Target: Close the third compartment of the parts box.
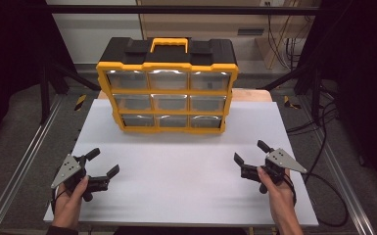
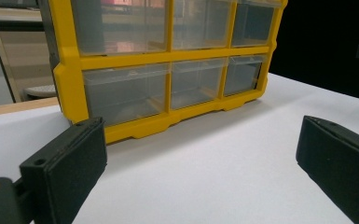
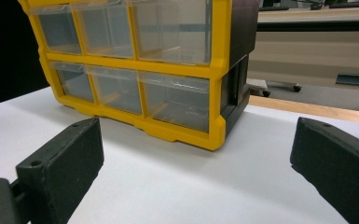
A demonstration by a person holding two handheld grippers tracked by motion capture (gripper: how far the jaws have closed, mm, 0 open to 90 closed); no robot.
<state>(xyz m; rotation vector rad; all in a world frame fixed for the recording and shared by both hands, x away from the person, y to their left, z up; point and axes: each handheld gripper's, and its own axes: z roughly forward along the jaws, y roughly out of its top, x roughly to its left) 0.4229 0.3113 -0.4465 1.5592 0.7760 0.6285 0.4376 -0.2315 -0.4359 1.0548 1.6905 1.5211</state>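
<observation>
A yellow-and-black drawer cabinet (image 1: 167, 85) stands upright at the white table's (image 1: 186, 196) far middle; its black top and handle appear from the high view. Nearer, well apart, left gripper (image 1: 99, 165) and right gripper (image 1: 248, 152) (both spread wide, empty).

A flat white rectangular board (image 1: 186, 196) is laid over a light wooden tabletop (image 1: 252, 94), whose edge is seen as a narrow strip along the far side. The table is flanked by two silver aluminium rails – one on the left (image 1: 27, 161), one on the right (image 1: 340, 176). Loose black cables (image 1: 323, 132) are strewn across the grey carpeted floor (image 1: 14, 112) to the right. A black horizontal bar (image 1: 176, 9) is mounted across the top, and a beige wooden cabinet (image 1: 215, 22) is set behind it. Farther back, a grey wheeled chair base (image 3: 275, 85) is glimpsed.
</observation>
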